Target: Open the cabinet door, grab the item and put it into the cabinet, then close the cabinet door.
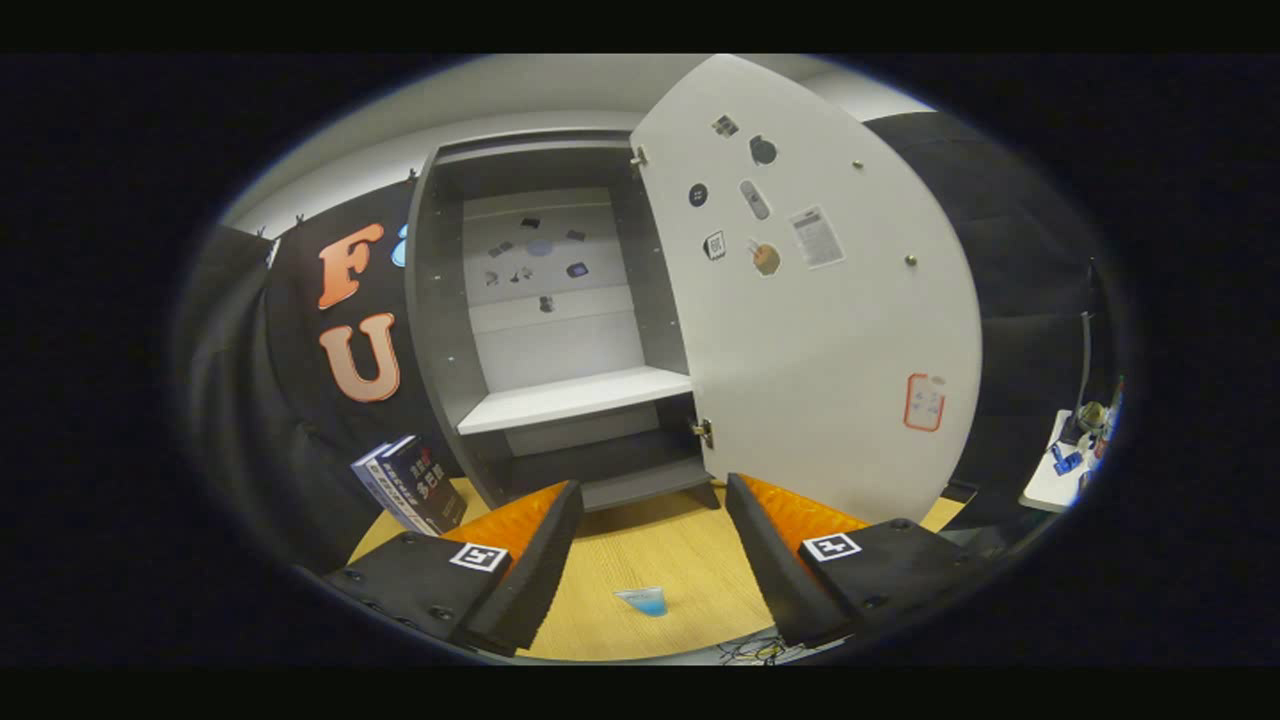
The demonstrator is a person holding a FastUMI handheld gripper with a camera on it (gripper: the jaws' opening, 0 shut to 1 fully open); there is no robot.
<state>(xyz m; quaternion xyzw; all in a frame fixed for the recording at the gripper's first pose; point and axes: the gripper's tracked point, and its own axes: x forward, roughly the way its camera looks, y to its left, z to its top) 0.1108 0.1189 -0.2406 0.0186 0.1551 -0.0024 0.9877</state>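
The grey cabinet (450,330) stands on the wooden table straight ahead, beyond my fingers. Its white door (830,330) is swung wide open to the right, with stickers on its inner face. Inside, a white shelf (575,398) holds nothing and the back wall carries several small stickers. A small blue item (643,600) lies on the table between my fingers, close in. My gripper (650,510) is open, with nothing between its fingers (545,530).
Two dark-blue books (410,485) lean upright on the wooden table (650,550) just left of the cabinet, beyond my left finger. A white side surface (1060,470) with small blue things stands far right, past the door.
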